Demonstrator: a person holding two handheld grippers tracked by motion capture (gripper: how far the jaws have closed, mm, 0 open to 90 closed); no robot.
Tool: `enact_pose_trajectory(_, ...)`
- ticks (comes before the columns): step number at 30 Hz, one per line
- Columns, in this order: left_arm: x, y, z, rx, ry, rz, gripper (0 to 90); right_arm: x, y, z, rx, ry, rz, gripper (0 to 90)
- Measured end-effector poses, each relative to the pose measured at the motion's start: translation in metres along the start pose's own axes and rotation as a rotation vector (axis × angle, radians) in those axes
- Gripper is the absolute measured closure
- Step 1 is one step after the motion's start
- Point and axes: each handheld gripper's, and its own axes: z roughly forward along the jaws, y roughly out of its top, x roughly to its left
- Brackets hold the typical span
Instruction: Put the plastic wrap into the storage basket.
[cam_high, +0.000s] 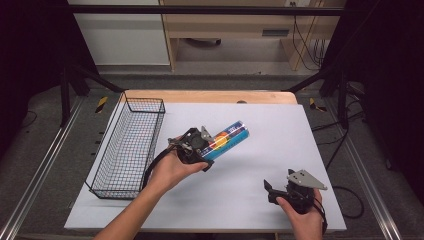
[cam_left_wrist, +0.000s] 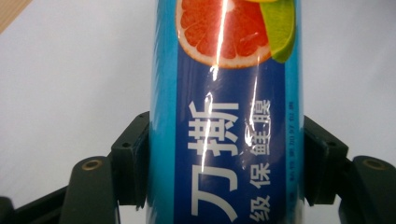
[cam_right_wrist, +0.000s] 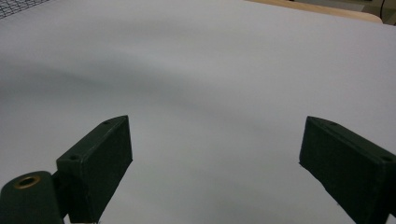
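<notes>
Gripping the blue cling-film box (cam_high: 227, 139) above mid-table, the left gripper (cam_high: 210, 150) is apparently carrying it, not yet delivered to the empty wire basket (cam_high: 127, 145), while the right gripper (cam_high: 271, 190) is idling wide open.

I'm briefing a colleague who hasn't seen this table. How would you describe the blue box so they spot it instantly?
Start at the white table, with a black wire basket along its left edge. Just right of the basket, the left gripper is shut on the blue box, long and narrow. It is the one colourful item here, printed with a grapefruit slice and white Chinese characters.
</notes>
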Motion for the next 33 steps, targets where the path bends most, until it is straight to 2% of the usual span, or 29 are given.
enact_pose_trajectory(3, -0.003, 0.003, -0.007, 0.003, 0.024, 0.006, 31.9, 0.0, 0.0, -0.002, -0.003, 0.009, 0.003, 9.9)
enact_pose_trajectory(6, -0.006, 0.004, -0.017, 0.001, 0.051, 0.004, 31.9, 0.001, 0.0, -0.007, -0.008, 0.01, 0.028, 9.9)
enact_pose_trajectory(9, -0.006, 0.006, -0.031, 0.002, 0.084, 0.011, 31.9, 0.006, 0.002, -0.007, -0.009, 0.008, 0.008, 10.0)
enact_pose_trajectory(14, -0.003, 0.005, -0.052, 0.002, 0.113, -0.005, 32.0, 0.01, 0.003, -0.006, -0.015, 0.0, -0.017, 10.1)
enact_pose_trajectory(17, 0.0, 0.006, -0.062, 0.012, 0.136, 0.009, 31.9, 0.01, 0.003, -0.006, -0.017, -0.009, -0.025, 10.5)
enact_pose_trajectory(23, 0.005, 0.005, -0.072, 0.007, 0.158, -0.022, 31.9, 0.005, 0.003, -0.006, -0.027, -0.028, -0.015, 10.4)
enact_pose_trajectory(29, 0.006, -0.003, -0.084, 0.04, 0.213, -0.046, 31.9, 0.004, 0.002, -0.009, -0.029, -0.039, -0.02, 10.4)
enact_pose_trajectory(33, 0.012, -0.012, -0.095, 0.028, 0.24, -0.078, 31.9, 0.005, 0.002, -0.009, -0.023, -0.053, -0.027, 10.5)
